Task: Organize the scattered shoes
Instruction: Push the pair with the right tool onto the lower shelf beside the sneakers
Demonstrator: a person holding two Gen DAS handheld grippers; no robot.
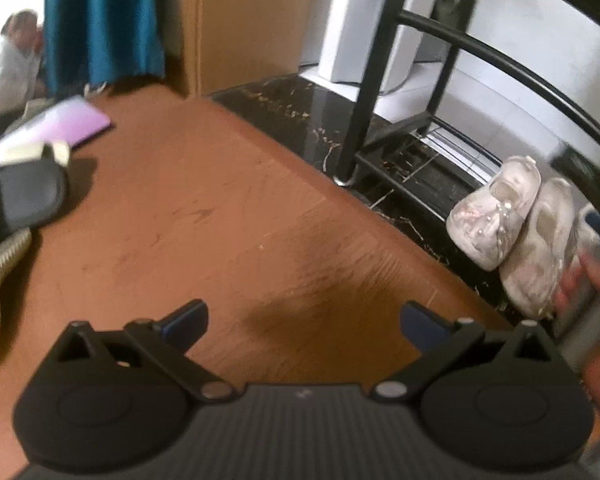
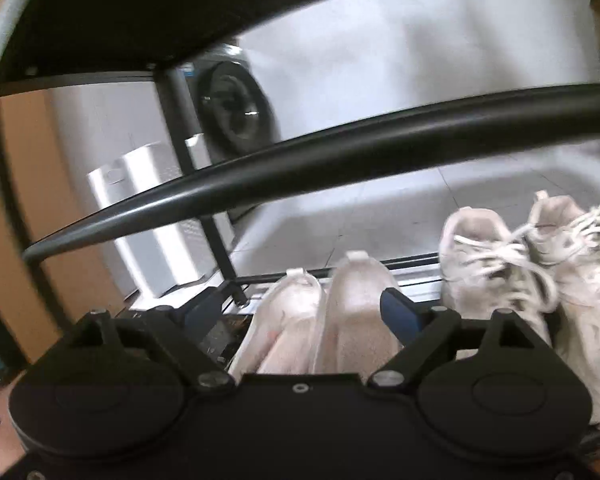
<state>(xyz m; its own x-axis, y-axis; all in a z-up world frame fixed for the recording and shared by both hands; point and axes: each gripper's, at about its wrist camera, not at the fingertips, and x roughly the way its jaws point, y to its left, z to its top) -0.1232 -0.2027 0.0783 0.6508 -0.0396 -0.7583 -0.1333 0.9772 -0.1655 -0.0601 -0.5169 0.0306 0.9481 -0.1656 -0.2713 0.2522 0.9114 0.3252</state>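
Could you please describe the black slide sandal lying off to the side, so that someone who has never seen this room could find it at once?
Start from the black metal shoe rack with pale shoes at its foot, then cross the brown wooden floor towards the teal curtain. There, near a pink sheet, lies the black slide sandal. It is the only dark, open shoe; the rest are whitish.

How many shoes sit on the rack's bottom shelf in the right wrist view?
4. Two pale slip-ons stand side by side between the open right gripper fingers; two laced white sneakers stand further right. More may be hidden.
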